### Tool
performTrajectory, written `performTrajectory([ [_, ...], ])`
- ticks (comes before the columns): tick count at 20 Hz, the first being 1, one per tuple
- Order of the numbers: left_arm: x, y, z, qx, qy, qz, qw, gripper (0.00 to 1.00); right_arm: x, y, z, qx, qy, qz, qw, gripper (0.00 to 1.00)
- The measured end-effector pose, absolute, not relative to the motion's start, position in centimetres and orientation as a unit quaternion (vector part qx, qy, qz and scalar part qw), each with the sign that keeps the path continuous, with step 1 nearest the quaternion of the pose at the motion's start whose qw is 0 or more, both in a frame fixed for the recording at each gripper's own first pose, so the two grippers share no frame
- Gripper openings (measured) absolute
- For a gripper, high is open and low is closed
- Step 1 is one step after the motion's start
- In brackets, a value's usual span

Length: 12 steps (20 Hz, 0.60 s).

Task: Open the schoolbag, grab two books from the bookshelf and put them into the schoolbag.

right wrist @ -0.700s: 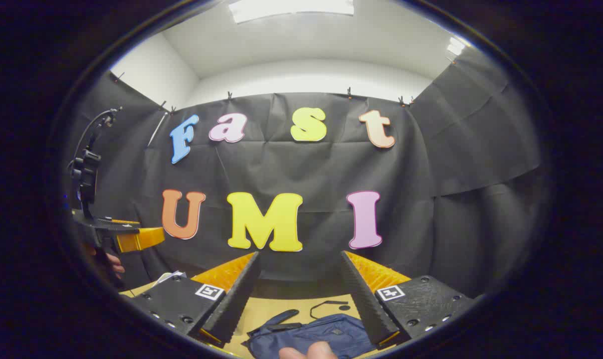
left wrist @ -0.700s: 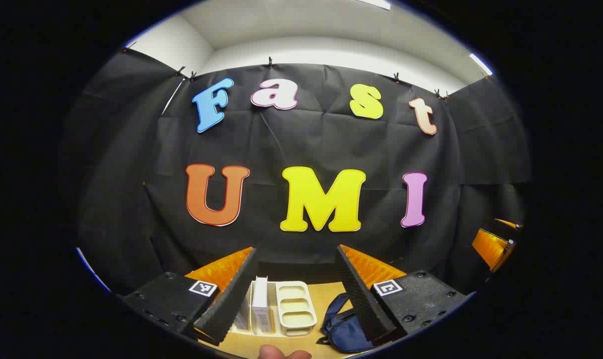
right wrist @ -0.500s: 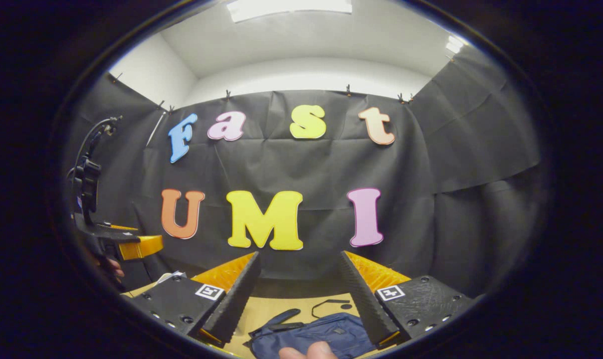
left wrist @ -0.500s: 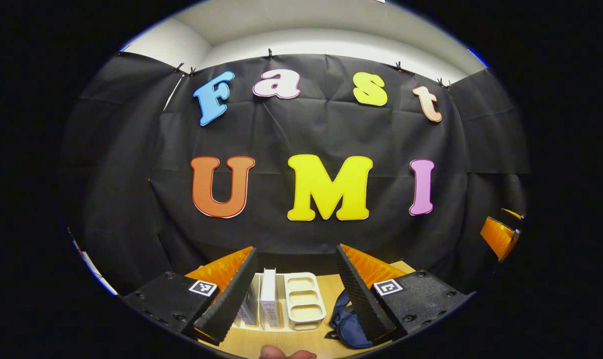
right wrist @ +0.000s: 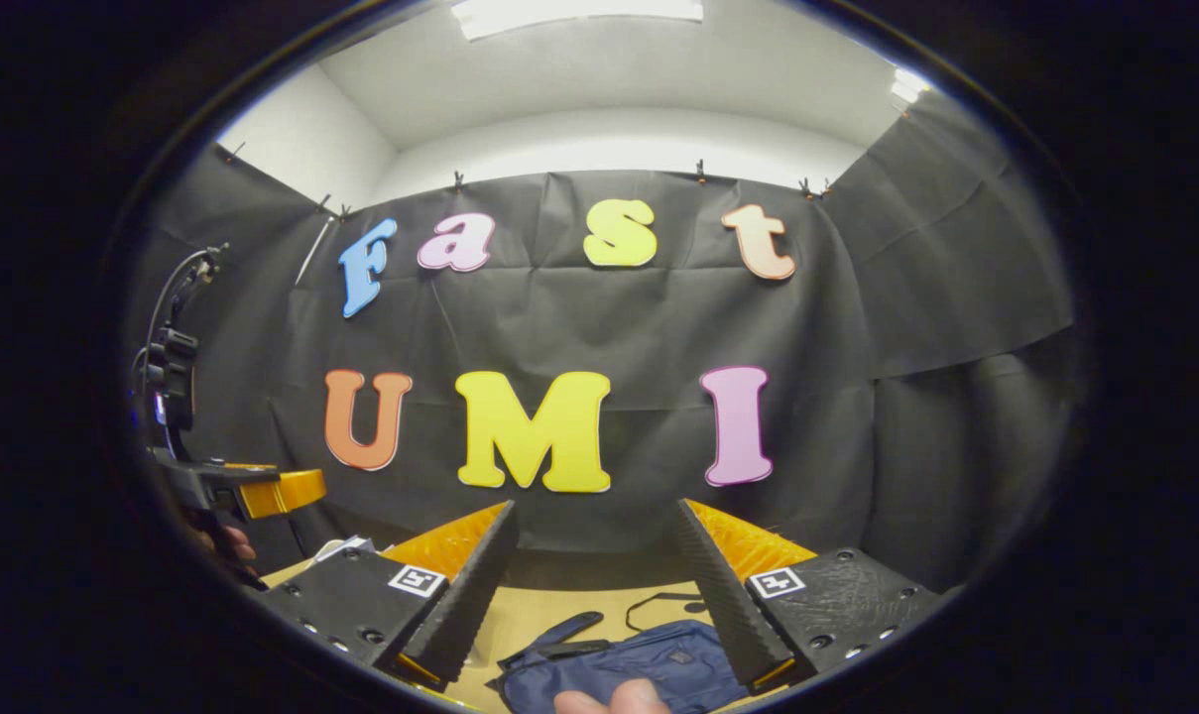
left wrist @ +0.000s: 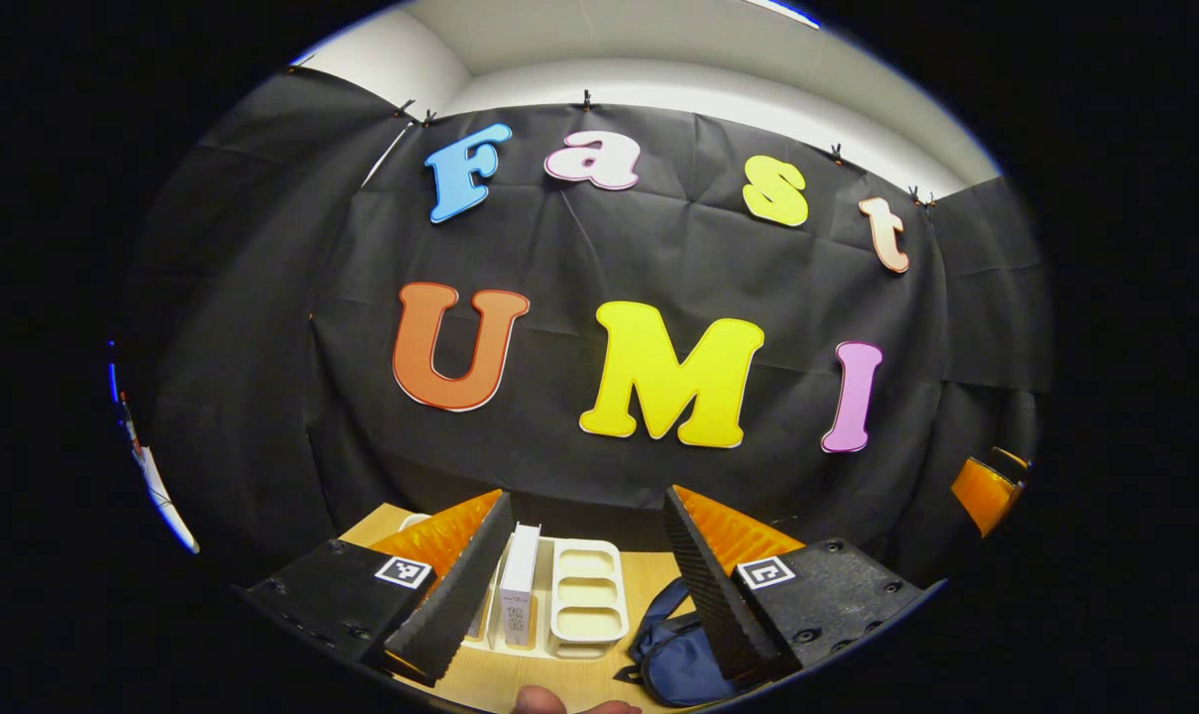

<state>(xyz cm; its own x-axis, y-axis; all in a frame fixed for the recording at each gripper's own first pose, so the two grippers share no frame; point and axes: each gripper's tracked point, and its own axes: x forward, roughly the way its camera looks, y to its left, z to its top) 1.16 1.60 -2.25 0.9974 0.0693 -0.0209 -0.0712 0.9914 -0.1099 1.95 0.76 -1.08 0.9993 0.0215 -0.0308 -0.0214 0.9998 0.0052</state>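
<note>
In the left gripper view my left gripper (left wrist: pixel 584 516) is open, held above the wooden table (left wrist: pixel 649 580). Between its fingers, farther off, stands a cream bookshelf rack (left wrist: pixel 586 605) with upright white books (left wrist: pixel 520 590) in its left slots. A navy schoolbag (left wrist: pixel 673 659) lies to the right of the rack. In the right gripper view my right gripper (right wrist: pixel 594 521) is open above the same navy schoolbag (right wrist: pixel 624 669), which lies flat with its straps spread. The left gripper (right wrist: pixel 262 491) also shows at the far left of that view, held by a hand.
A fingertip (left wrist: pixel 539 702) pokes in at the bottom edge of the left gripper view, and another fingertip (right wrist: pixel 614 699) in the right gripper view. White paper (right wrist: pixel 341 547) lies behind my right gripper's left finger. Black cloth walls close off the back.
The left gripper's view has tipped down and rolled slightly, so more of the table, the rack and the schoolbag shows. The right gripper has barely moved. Both stay open.
</note>
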Motion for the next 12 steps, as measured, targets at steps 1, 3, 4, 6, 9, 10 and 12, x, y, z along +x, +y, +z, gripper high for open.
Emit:
performTrajectory([
  [1, 1.2, 1.6, -1.8, -0.053, -0.002, 0.037, 0.998, 0.95, 2.0, 0.8, -1.2, 0.003, 0.017, 0.011, 1.000, 0.95],
  [3, 1.3, 1.7, -1.0, -0.052, -0.022, 0.047, 0.997, 0.95, 2.2, 0.8, -1.3, 0.003, 0.018, 0.010, 1.000, 0.95],
  [4, 1.4, 1.4, -0.9, -0.051, -0.028, 0.045, 0.997, 0.95, 2.4, 0.8, -1.3, 0.003, 0.018, 0.010, 1.000, 0.95],
  [6, 1.3, 0.6, -0.2, -0.038, -0.041, 0.030, 0.998, 0.95, 2.6, 0.6, -1.8, 0.000, 0.019, 0.010, 1.000, 0.95],
  [9, 0.8, 1.2, 0.4, 0.019, -0.069, 0.042, 0.997, 0.94, 2.6, 0.9, -4.3, -0.006, 0.046, 0.018, 0.999, 0.95],
  [10, 0.3, 1.0, 0.6, 0.035, -0.080, 0.045, 0.995, 0.96, 2.6, 1.0, -5.4, -0.011, 0.058, 0.021, 0.998, 0.95],
  [12, -0.5, 0.8, 0.4, 0.054, -0.093, 0.044, 0.993, 1.00, 2.2, 1.8, -7.9, -0.018, 0.089, 0.031, 0.995, 0.95],
])
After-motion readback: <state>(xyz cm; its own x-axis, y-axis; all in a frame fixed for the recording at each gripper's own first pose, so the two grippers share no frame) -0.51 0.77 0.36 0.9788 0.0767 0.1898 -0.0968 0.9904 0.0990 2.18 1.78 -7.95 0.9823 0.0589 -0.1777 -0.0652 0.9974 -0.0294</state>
